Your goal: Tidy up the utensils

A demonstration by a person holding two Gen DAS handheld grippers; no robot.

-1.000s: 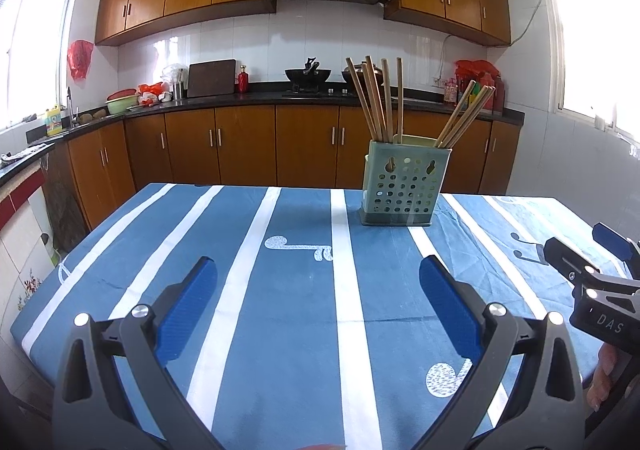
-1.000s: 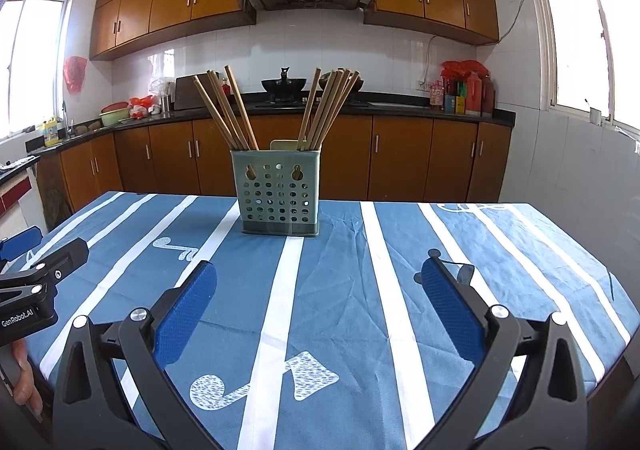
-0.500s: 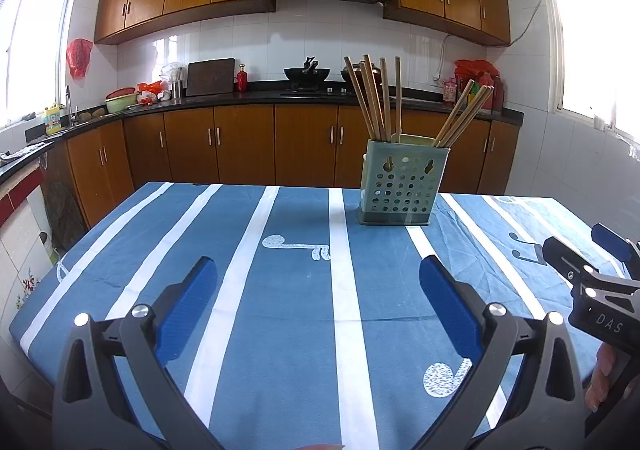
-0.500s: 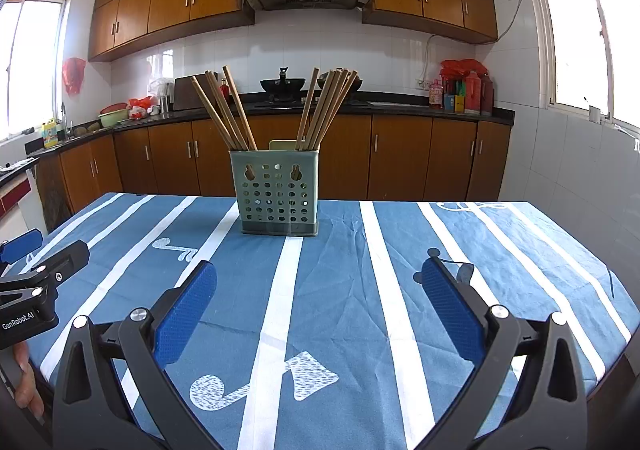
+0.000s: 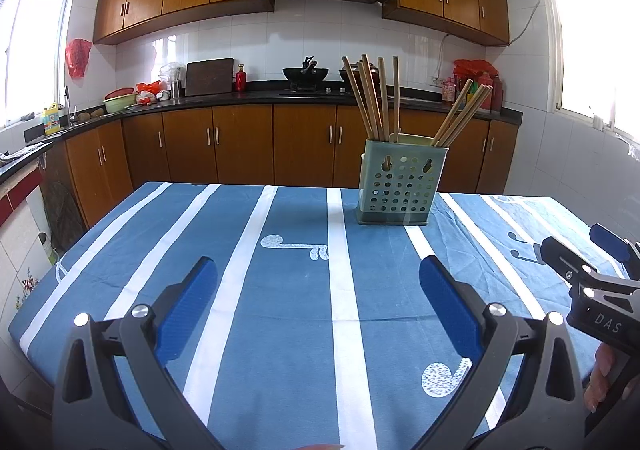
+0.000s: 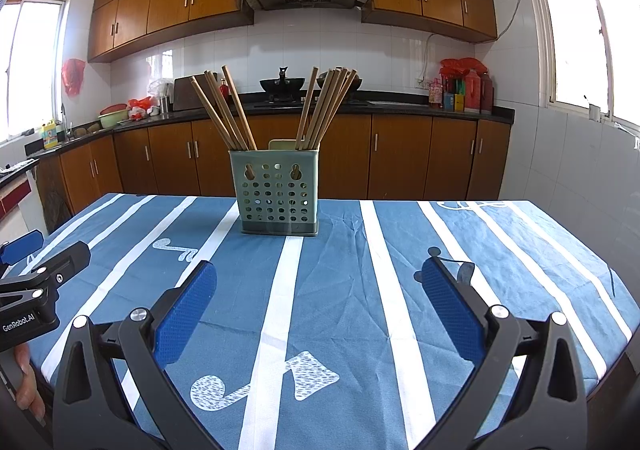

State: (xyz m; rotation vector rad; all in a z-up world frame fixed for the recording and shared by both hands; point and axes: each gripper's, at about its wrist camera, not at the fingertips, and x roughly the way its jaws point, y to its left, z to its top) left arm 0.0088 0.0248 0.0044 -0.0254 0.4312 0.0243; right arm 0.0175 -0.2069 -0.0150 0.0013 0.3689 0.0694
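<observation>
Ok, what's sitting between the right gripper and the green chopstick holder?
Nothing: in the right wrist view, only bare blue-and-white striped tablecloth lies between the open right gripper and the chopstick holder.

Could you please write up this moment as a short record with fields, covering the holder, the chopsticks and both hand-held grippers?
surface: table under a blue tablecloth with white stripes
holder: green perforated utensil holder, upright on the cloth, towards the far side
contents: wooden chopsticks in two bunches, left bunch leaning left, right bunch leaning right
left hand-held gripper: open, empty, above the cloth, short of the holder
right hand-held gripper: open, empty, pointed at the holder
loose utensils on cloth: none visible
</observation>
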